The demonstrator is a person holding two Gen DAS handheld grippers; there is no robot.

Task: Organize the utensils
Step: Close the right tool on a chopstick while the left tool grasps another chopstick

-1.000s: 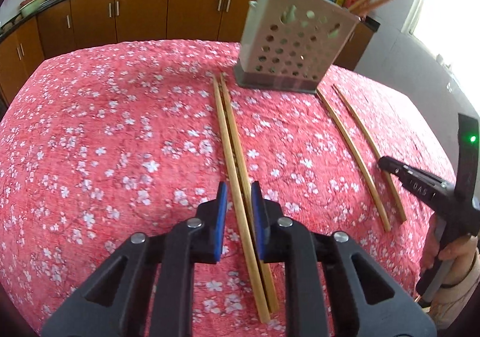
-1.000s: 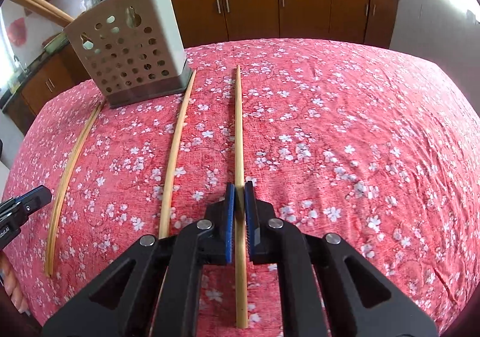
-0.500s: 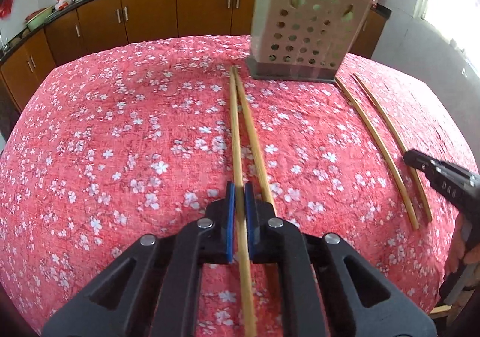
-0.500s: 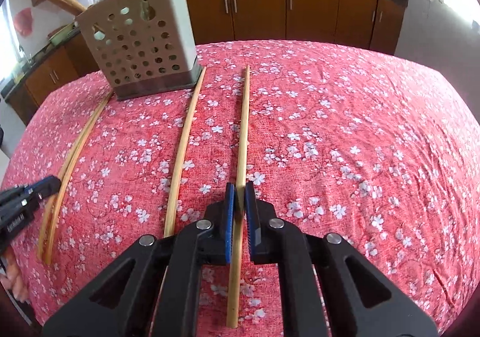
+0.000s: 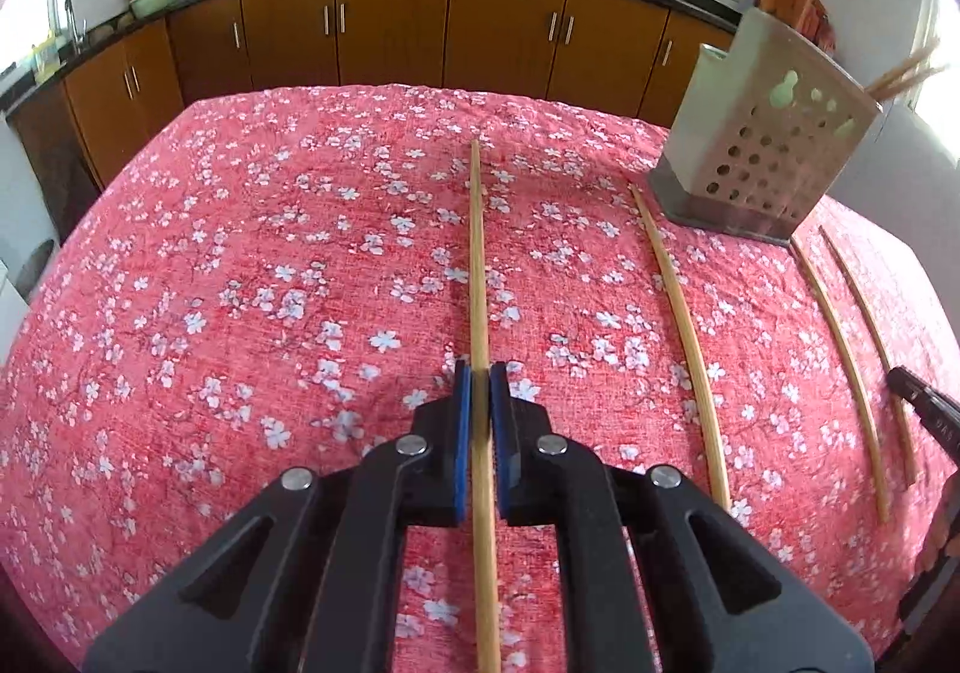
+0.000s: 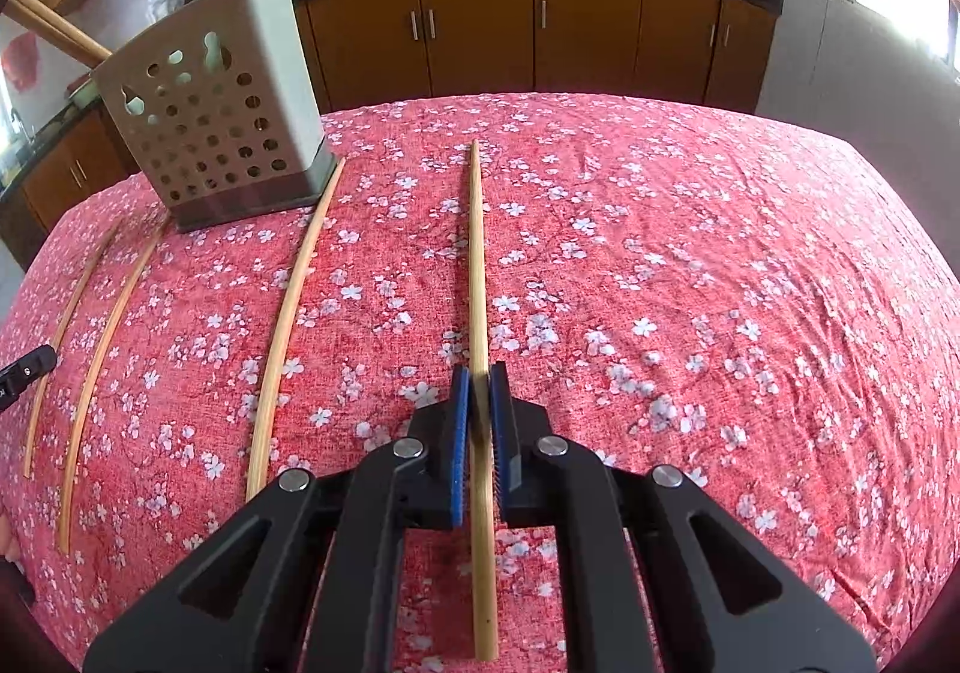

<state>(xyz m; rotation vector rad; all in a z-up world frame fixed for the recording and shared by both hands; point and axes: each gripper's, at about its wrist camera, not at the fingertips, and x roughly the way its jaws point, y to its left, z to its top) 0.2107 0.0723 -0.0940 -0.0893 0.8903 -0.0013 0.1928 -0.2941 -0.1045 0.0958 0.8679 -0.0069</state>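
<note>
Left gripper (image 5: 480, 373) fingers clamped together, angled down over tabletop. Right gripper (image 6: 479, 373) same: fingers clamped, angled down.

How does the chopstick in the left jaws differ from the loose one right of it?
The held chopstick is clamped in the left gripper's shut jaws; the loose chopstick lies free on the tablecloth. The held chopstick's far tip ends over open cloth; the loose chopstick's ends beside the utensil holder's base. Both are plain light wood, pointing away.

The perforated holder (image 6: 222, 133) blocks the surface (image 6: 690, 265) far left; cloth right of it lies open.
</note>
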